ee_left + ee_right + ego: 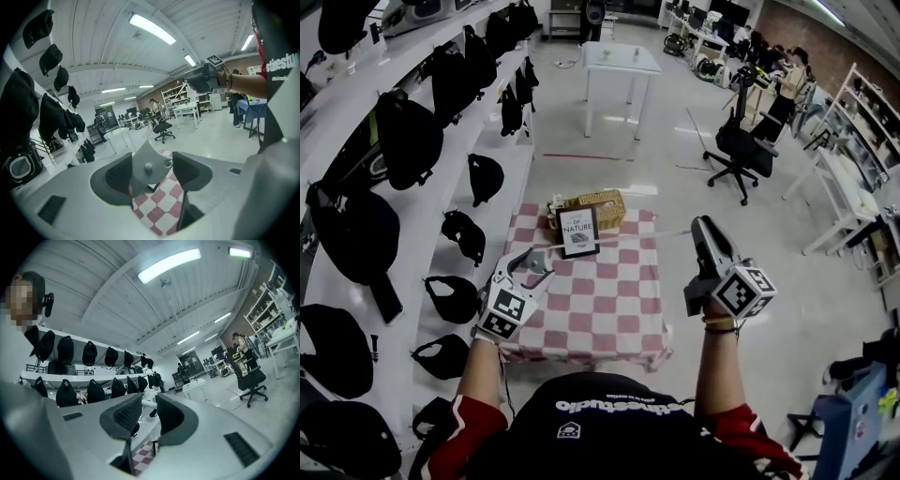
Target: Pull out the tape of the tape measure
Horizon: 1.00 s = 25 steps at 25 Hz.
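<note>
In the head view my left gripper (538, 266) is raised over the checked table (609, 314), shut on the grey tape measure case (534, 260). The left gripper view shows that case (146, 165) clamped between the two dark pads of the left gripper (151, 172). A thin pale tape (623, 239) runs taut from the case to the tip of my right gripper (700, 228), which is held level off the table's right side. In the right gripper view a white strip of tape (146, 402) crosses the narrow gap of the right gripper (146, 412). The tape's hook is hidden.
A framed book cover (578, 232) and a wicker basket (598, 204) stand at the table's far edge. White shelves with black caps and bags (408, 141) run along the left. A white table (621, 60) and an office chair (741, 150) stand farther off.
</note>
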Each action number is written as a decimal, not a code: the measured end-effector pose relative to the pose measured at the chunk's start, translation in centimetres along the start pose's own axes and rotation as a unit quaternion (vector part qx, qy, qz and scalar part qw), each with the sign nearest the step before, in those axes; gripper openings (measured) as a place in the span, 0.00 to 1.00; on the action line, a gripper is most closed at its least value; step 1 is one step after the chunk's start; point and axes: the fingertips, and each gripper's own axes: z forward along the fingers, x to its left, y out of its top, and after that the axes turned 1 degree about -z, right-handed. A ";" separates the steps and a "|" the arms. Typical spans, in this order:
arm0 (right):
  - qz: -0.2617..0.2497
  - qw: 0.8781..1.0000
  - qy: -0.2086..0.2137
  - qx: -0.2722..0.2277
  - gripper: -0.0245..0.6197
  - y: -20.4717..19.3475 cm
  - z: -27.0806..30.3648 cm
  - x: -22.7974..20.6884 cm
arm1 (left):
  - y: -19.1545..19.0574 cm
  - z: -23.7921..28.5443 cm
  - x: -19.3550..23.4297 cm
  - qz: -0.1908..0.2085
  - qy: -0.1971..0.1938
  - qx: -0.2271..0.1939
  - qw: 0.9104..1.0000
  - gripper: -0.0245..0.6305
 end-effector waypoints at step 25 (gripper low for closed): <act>0.031 0.998 -0.019 0.045 0.20 -5.9 0.2 -2.3 | -1.6 2.4 -1.3 0.014 -0.006 0.036 0.999 0.45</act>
